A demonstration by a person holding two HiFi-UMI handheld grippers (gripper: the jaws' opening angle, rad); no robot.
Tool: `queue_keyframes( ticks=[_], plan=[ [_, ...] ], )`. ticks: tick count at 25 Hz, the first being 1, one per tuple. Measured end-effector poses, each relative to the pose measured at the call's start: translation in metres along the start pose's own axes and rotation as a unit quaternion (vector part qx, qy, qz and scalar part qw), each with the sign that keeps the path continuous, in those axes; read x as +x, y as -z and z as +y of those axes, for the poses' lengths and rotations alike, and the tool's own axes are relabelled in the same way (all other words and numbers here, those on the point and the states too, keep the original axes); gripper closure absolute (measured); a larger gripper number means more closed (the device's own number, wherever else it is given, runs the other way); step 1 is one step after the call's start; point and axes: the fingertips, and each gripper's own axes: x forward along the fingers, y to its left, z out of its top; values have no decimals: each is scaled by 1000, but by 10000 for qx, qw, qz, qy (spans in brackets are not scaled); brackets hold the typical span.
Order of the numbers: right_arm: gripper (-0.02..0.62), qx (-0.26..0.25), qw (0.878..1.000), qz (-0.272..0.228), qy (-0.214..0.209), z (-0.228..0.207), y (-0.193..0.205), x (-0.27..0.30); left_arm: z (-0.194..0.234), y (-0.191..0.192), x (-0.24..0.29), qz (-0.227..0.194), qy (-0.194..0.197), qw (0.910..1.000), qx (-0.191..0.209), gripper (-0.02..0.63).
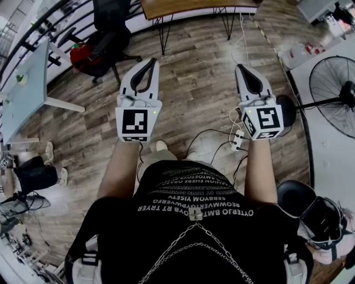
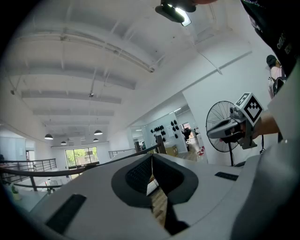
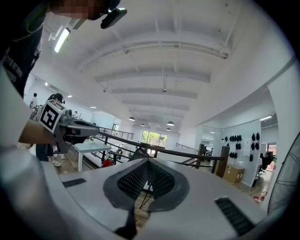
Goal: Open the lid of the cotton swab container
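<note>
No cotton swab container shows in any view. In the head view the person holds both grippers out over a wooden floor, jaws pointing away from the body. My left gripper (image 1: pixel 151 62) is shut with nothing between its fingers, and its own view shows the jaws (image 2: pixel 151 161) meeting along one line. My right gripper (image 1: pixel 240 69) is likewise shut and empty, its jaws (image 3: pixel 148 165) closed together. Each gripper also appears in the other's view: the right one (image 2: pixel 236 125) at the right, the left one (image 3: pixel 65 127) at the left.
A brown table (image 1: pixel 194 5) on black legs stands ahead. A black office chair (image 1: pixel 108 30) and a red bag (image 1: pixel 83 55) are at the upper left, beside a white table (image 1: pixel 28 89). A standing fan (image 1: pixel 335 100) is at the right. Cables and a power strip (image 1: pixel 237 138) lie on the floor.
</note>
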Motion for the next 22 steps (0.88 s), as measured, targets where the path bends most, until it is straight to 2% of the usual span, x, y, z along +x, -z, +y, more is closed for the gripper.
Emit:
queue_keyframes(
  ticks=[4, 10, 15, 18, 22],
  plan=[
    [580, 212, 9998, 48, 49, 9, 16, -27, 3, 5, -30, 12, -122, 9999, -54, 577],
    [580, 516, 9985, 149, 146, 5, 42, -68, -4, -2, -53, -10, -338, 9994, 93, 577],
    [578, 639, 9975, 223, 185, 5, 56, -92, -7, 3, -70, 34, -485, 9988, -65, 577],
    [578, 682, 9973, 191, 185, -1, 58, -96, -6, 16, -70, 271, -634, 9974, -209, 575],
    [575, 773, 9969, 74, 129, -14, 53, -77, 10, 21, -58, 361, -815, 9956, -281, 574]
  ],
)
